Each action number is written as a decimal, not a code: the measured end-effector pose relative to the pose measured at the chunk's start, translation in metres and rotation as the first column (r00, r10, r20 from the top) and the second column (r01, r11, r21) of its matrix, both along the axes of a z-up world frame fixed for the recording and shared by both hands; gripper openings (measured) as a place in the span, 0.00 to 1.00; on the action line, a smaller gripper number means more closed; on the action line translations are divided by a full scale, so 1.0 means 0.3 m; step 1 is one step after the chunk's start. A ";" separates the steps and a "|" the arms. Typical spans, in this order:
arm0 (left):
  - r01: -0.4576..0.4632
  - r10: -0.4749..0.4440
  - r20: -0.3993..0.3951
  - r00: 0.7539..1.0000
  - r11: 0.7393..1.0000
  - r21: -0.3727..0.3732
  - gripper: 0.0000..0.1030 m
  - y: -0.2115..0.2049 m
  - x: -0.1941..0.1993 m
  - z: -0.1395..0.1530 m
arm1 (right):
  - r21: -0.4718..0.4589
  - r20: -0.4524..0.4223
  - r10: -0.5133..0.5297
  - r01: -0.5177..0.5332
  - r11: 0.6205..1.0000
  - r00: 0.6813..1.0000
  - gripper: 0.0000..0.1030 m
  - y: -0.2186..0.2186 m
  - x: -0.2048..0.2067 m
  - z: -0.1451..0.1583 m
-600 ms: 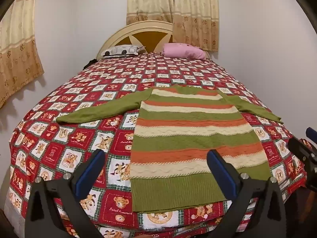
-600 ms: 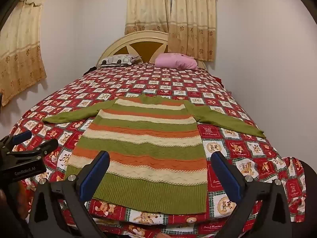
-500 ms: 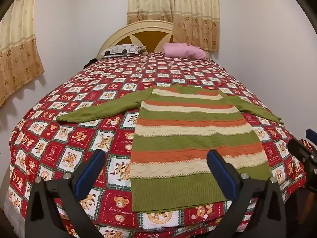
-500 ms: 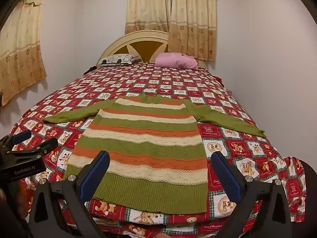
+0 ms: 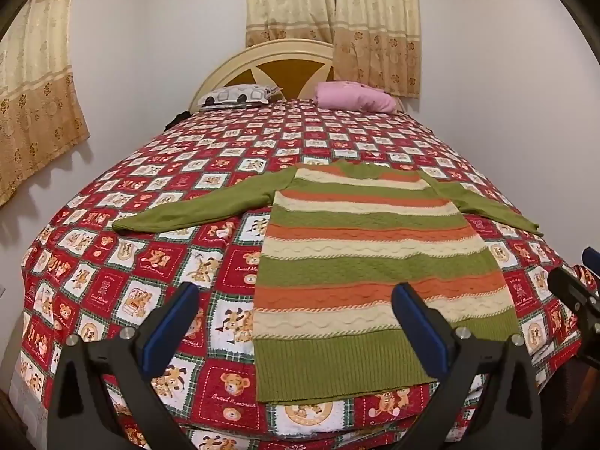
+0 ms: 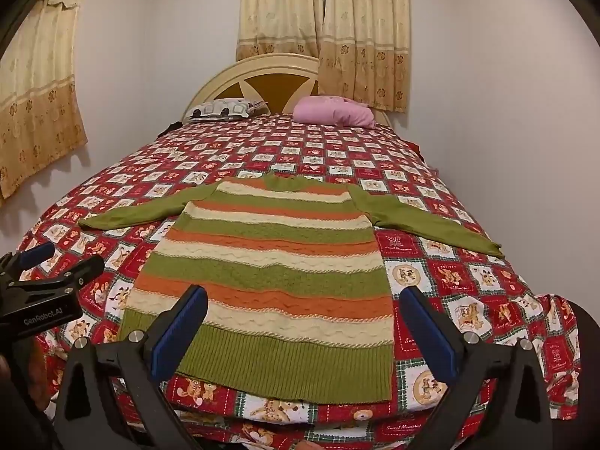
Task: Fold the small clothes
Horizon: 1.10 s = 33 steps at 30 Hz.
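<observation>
One sweater (image 5: 375, 262) lies flat on the near end of the bed (image 5: 112, 281), both sleeves spread out. Our left gripper (image 5: 296, 322) and right gripper (image 6: 303, 322) hold nothing, fingers wide open. If we grab the blanket too, it bunches. Two pillows sit far away.

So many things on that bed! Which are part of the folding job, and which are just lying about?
Part of the job:
striped sweater, spread flat
left gripper, open
right gripper, open

Just lying about:
pink pillow
patterned pillow
teddy-bear bedspread, underneath
curtains
</observation>
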<state>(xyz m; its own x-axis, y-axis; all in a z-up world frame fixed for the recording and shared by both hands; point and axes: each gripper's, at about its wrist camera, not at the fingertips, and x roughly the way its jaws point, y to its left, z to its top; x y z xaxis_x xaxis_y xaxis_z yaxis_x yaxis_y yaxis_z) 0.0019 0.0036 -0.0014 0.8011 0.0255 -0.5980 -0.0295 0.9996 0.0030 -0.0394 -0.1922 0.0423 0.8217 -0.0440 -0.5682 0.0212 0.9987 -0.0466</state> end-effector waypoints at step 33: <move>-0.013 0.013 -0.008 1.000 1.000 0.020 1.00 0.002 0.000 -0.015 | -0.010 -0.017 -0.004 0.004 1.000 1.000 0.99 0.016 0.006 -0.032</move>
